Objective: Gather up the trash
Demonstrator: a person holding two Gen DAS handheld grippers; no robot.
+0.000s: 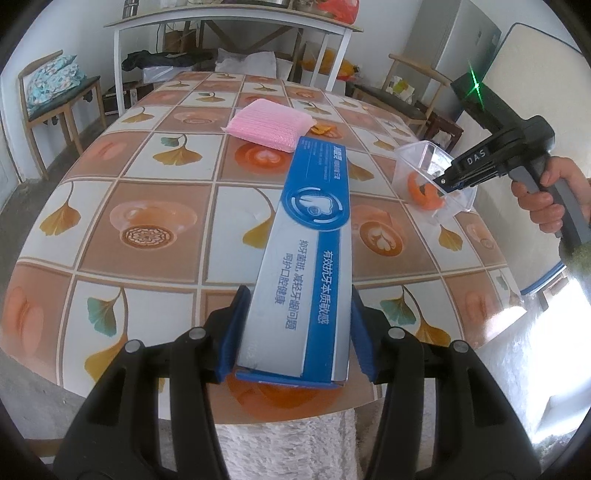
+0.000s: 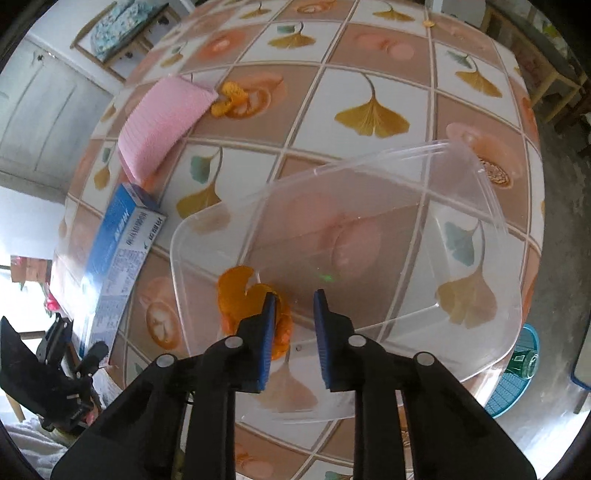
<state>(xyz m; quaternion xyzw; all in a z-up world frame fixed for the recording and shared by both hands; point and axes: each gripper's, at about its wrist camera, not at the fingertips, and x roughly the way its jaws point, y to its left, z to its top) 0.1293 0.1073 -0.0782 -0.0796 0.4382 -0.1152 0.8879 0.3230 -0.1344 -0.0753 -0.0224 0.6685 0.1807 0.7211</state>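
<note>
My left gripper (image 1: 297,291) is shut on the near end of a long blue and grey toothpaste box (image 1: 314,221), which slants forward over the tiled table. The same box (image 2: 122,236) shows at the left of the right wrist view. My right gripper (image 2: 294,295), held by a hand, points down into a tilted clear plastic container (image 2: 461,177). Its jaws stand a little apart with nothing visible between the pads. An orange peel (image 2: 236,291) lies in the container against the left finger. From the left wrist view, the right gripper (image 1: 441,182) reaches into the container (image 1: 413,155).
A pink sponge (image 1: 266,125) lies mid-table, with more orange peel (image 2: 229,99) beside it. Wooden chairs (image 1: 55,96) and a white side table (image 1: 229,26) stand beyond the table. A blue basket (image 2: 517,369) holding a green bottle sits on the floor by the table's edge.
</note>
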